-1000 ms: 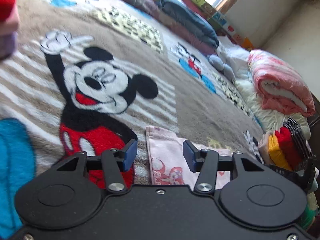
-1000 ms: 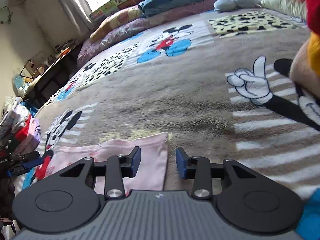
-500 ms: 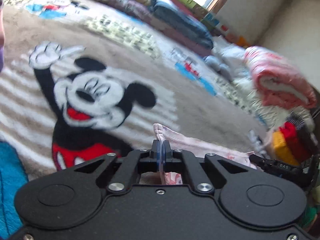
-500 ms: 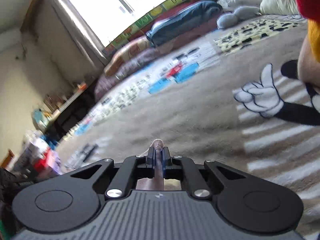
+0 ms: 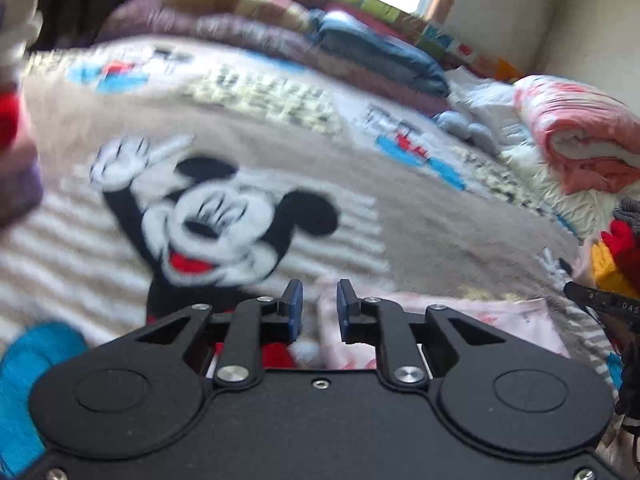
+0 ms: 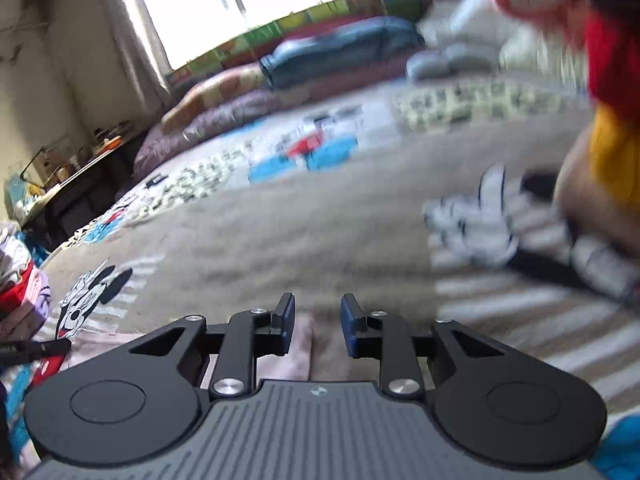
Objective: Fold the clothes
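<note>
The pink cloth (image 5: 460, 332), thin and limp, lies flat on the bed's blanket (image 5: 400, 208) under both tongs (image 5: 318, 308) (image 6: 317, 326), whose jaws have just reopened, empty; pinch corners.

A bed (image 5: 400, 208) is covered by a tan cartoon-mouse blanket (image 5: 224, 224). A pink garment (image 5: 460, 328) lies flat at six o'clock, a rolled pink quilt (image 5: 580, 140) at three, and folded bedding (image 5: 280, 36) along twelve.
</note>
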The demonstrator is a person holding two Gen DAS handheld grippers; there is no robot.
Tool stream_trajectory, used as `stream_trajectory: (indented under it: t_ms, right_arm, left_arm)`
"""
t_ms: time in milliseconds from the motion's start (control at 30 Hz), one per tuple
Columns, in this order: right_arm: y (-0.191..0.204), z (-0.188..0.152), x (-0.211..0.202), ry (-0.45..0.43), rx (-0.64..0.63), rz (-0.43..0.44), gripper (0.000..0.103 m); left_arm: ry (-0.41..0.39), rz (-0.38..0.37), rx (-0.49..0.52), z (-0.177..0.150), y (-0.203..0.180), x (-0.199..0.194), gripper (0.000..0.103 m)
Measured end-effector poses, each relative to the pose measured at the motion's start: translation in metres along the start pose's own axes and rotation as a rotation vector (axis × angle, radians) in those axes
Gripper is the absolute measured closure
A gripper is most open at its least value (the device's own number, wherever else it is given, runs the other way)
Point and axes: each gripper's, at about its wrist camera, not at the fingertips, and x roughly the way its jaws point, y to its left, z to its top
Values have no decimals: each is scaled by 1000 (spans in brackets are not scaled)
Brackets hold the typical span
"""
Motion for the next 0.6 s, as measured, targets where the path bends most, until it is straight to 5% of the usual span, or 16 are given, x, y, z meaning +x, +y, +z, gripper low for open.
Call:
stream_trajectory:
  t_ms: [100,167,233,467,600]
  right_arm:
    - [22,2,-3,20,-134,57,76]
    - [28,-3,14,102,-159,46,79]
    - [22,-13,38,209,-135,5,81]
    - [34,-11,-26,117,-117,32,79]
    - [48,-34,-90,68,-157,59,79]
  left_arm:
    - [35,-73,-4,-1,-7,9,88]
    - [141,-45,8,-8,-8,29,80]
    - [128,-55,-9,-4,-6,23,79]
    - [12,-65,-14,6,-7,-28,77]
    - [-50,8,84,-7,-28,-75,77]
